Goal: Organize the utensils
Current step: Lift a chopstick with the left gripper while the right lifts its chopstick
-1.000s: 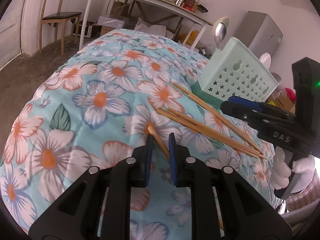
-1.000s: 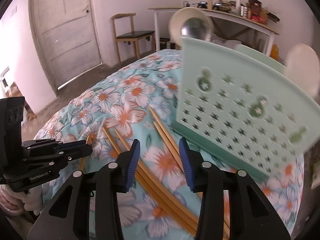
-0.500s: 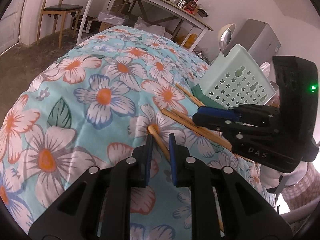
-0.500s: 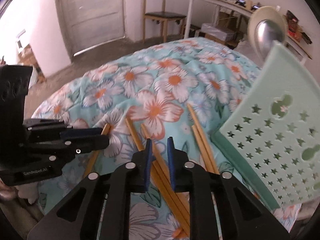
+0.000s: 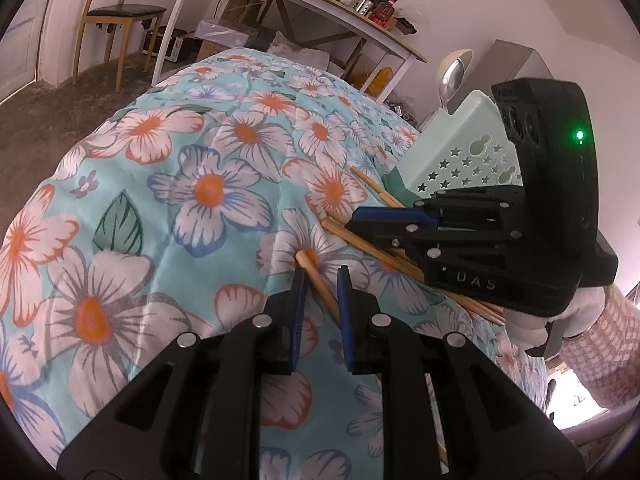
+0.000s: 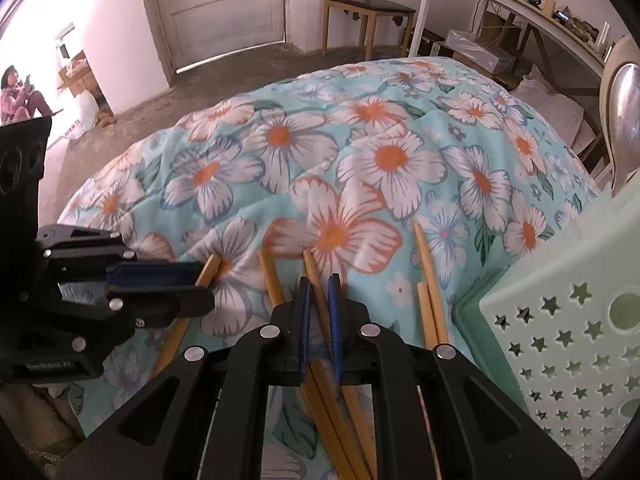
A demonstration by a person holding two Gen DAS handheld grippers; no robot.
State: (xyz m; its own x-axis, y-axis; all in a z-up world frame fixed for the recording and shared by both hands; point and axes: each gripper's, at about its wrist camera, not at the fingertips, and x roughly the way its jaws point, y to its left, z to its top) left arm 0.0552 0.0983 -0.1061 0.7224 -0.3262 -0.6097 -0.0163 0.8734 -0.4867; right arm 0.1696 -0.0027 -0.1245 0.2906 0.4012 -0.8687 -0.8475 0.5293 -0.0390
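left gripper (image 5: 320, 280) low centre of the left wrist view, blue pads clamped on one wooden chopstick (image 5: 316, 280) whose blunt end pokes out up-left over an orange-centred flower. same gripper (image 6: 192, 274) seen at middle left in the right wrist view, that chopstick (image 6: 210, 270) angled out of its tip.

right gripper (image 6: 318, 308) bottom centre of its own view, jaws closing, narrow gap left, a second chopstick (image 6: 314, 276) running between the pads; contact not clear. seen also at right centre of the left wrist view (image 5: 360, 220), lying over the loose chopsticks (image 5: 348, 236).

more chopsticks (image 6: 430, 292) lying on the floral quilt (image 6: 360, 140) toward lower right, just beside the mint-green utensil basket (image 6: 568, 320) with star cut-outs. basket at right edge, tilted. metal spoon (image 6: 624, 112) standing up out of it, upper right.

white-gloved hand (image 5: 528, 320) and checked sleeve (image 5: 600, 344) at lower right of the left wrist view. wooden chair (image 6: 360, 4) and long desk (image 5: 304, 0) in the background.
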